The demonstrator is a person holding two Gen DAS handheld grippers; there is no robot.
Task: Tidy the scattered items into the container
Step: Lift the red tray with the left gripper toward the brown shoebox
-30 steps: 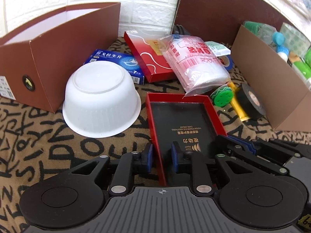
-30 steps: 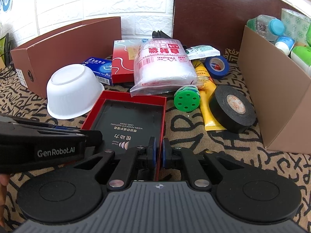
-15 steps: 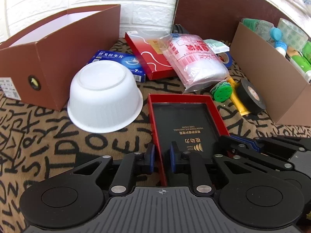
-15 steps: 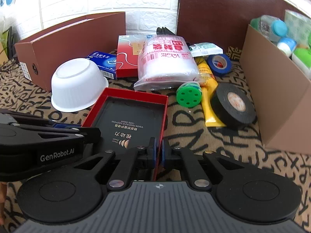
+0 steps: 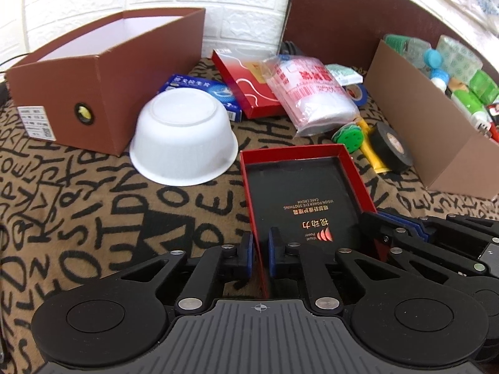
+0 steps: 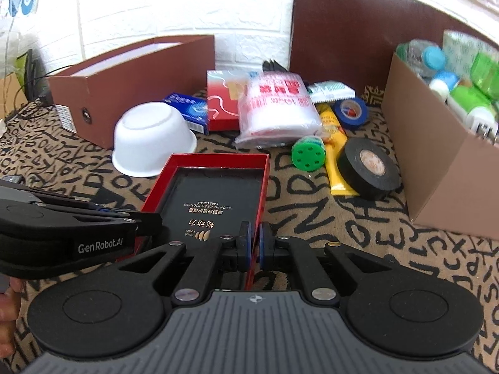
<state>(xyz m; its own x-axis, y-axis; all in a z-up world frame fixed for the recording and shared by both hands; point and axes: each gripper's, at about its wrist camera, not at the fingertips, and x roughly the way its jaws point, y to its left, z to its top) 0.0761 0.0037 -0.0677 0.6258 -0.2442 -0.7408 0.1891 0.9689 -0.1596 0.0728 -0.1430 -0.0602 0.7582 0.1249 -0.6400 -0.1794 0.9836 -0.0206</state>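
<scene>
A red box lid with a black inside (image 5: 304, 193) (image 6: 215, 193) is held between both grippers, above the patterned cloth. My left gripper (image 5: 260, 254) is shut on its left wall. My right gripper (image 6: 254, 243) is shut on its right wall. A brown open box (image 5: 103, 62) (image 6: 124, 78) stands at the back left. An upturned white bowl (image 5: 184, 137) (image 6: 152, 138) lies next to it. Behind the lid lie a blue packet (image 5: 202, 88), a red box (image 5: 246, 87), a clear bag (image 5: 315, 93), a green cap (image 6: 308, 155), a yellow tube (image 6: 338, 152) and black tape (image 6: 368, 165).
A cardboard box (image 6: 436, 143) full of bottles stands at the right. A blue tape roll (image 6: 351, 112) and a small sachet (image 6: 330, 92) lie at the back. A dark brown board (image 6: 358, 31) leans on the white brick wall.
Both grippers have pulled back and risen with the red lid. The bowl and the other items look farther away. Both grips are unchanged.
</scene>
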